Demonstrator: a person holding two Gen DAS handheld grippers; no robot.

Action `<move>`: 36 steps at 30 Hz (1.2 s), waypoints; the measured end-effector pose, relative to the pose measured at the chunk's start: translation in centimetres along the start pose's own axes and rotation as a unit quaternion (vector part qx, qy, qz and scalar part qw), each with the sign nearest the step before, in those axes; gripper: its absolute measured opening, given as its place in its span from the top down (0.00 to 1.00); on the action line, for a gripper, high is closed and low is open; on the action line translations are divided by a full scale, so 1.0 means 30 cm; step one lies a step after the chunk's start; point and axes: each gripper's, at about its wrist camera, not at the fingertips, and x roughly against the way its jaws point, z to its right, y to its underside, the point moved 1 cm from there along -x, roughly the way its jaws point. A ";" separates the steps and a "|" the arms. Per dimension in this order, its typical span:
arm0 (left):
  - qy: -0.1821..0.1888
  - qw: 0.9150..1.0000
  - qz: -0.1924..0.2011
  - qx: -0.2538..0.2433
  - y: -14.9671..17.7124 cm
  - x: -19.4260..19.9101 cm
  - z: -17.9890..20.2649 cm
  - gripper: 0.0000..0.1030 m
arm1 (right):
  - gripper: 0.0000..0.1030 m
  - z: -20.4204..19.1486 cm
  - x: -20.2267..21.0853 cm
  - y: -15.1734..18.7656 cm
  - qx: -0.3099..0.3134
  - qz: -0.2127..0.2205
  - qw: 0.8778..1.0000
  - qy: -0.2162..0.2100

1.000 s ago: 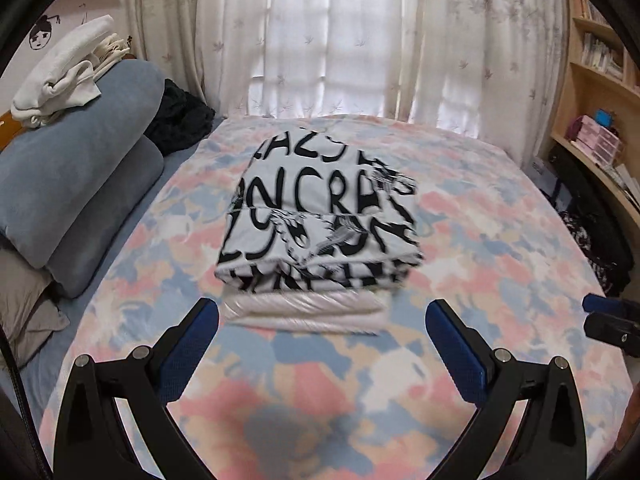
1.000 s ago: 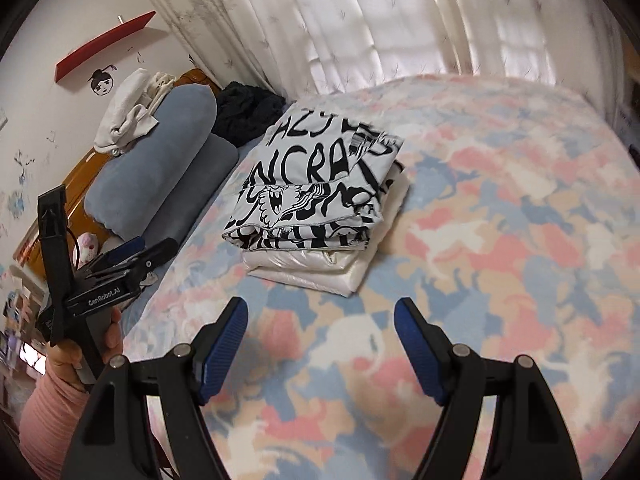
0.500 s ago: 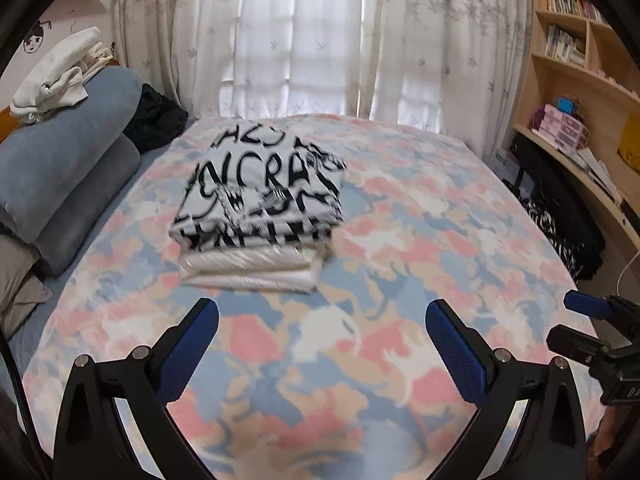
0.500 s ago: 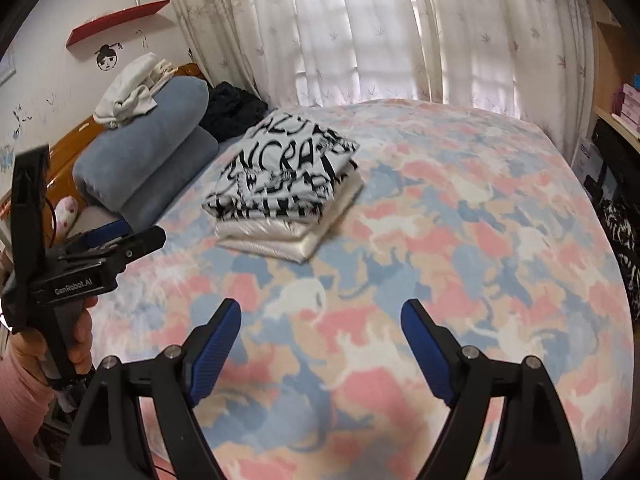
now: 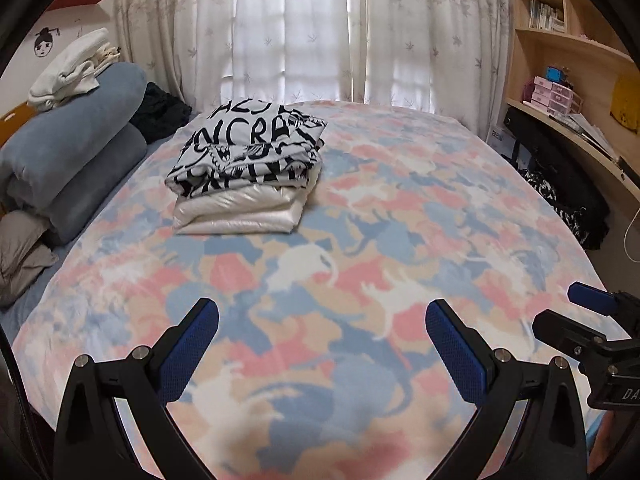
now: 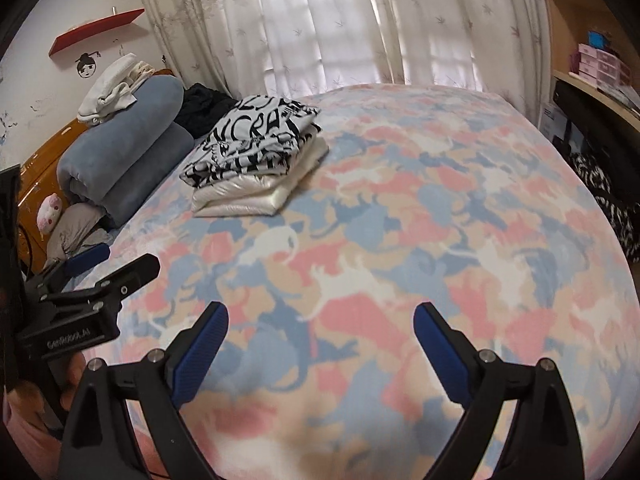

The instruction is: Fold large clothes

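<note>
A folded white garment with black lettering (image 5: pixel 248 152) (image 6: pixel 256 140) lies on top of a folded shiny cream garment (image 5: pixel 240 212) (image 6: pixel 244 196), stacked at the far left of the bed. My left gripper (image 5: pixel 322 320) hangs open over the near part of the patterned bedspread (image 5: pixel 360 240), well short of the stack, nothing between its blue pads. My right gripper (image 6: pixel 321 322) is also over the near bedspread (image 6: pixel 440 208), its jaws opening wider with nothing between them. Each gripper shows at the edge of the other's view.
Rolled blue-grey bedding (image 5: pixel 72 152) with white clothes (image 5: pixel 72 68) on top lines the bed's left side, a dark garment (image 5: pixel 160 112) behind it. Curtains (image 5: pixel 340 32) hang at the far end. Wooden shelves (image 5: pixel 568 80) and dark bags (image 5: pixel 560 192) stand on the right.
Both grippers have drawn back from the stacked clothes, which now sit farther off and to the left. The right gripper's jaws have spread wider.
</note>
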 end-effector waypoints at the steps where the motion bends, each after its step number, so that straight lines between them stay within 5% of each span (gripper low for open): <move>1: -0.003 1.000 -0.002 0.000 0.017 0.003 0.007 0.00 | 0.08 0.003 0.006 0.015 -0.001 0.001 1.000 0.002; 14: 0.007 1.000 -0.002 0.029 0.072 0.086 0.000 0.00 | 0.08 -0.002 0.067 0.108 -0.018 0.013 1.000 -0.001; 36: 0.020 1.000 0.003 0.006 0.148 0.136 0.059 0.01 | 0.08 -0.056 0.129 0.134 0.002 0.032 0.999 0.011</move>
